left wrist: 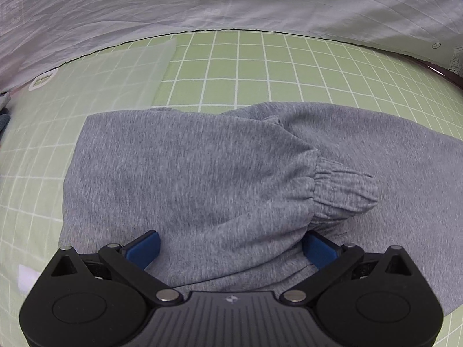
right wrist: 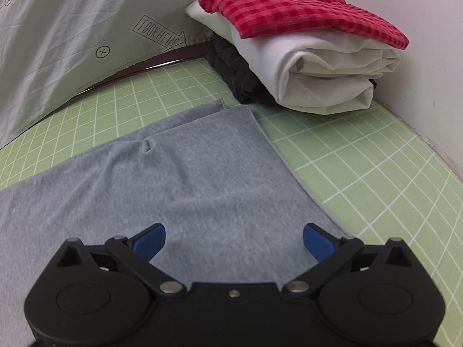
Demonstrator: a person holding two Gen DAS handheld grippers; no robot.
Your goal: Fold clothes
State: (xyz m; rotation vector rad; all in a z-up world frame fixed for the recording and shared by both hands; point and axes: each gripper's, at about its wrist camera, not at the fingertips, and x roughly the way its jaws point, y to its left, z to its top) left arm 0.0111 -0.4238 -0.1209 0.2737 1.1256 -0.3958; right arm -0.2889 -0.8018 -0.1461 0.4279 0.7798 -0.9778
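Note:
A grey sweatshirt [left wrist: 202, 173] lies on the green grid mat [left wrist: 246, 66]. One sleeve is folded across its body, with the ribbed cuff [left wrist: 344, 190] at the right. My left gripper [left wrist: 231, 248] is open just above the near edge of the sweatshirt, its blue fingers [left wrist: 144, 248] either side of the fabric. In the right wrist view the flat grey cloth [right wrist: 179, 185] shows with its hem edge at the far right. My right gripper [right wrist: 234, 243] is open and empty over this cloth near its right edge.
A stack of folded clothes stands at the back right by the wall: red checked [right wrist: 289, 8] on top, white [right wrist: 324, 72] under it, dark [right wrist: 234, 72] at the bottom. A white sheet [left wrist: 231, 0] hangs behind the mat. A translucent folding board [left wrist: 101, 86] lies at the left.

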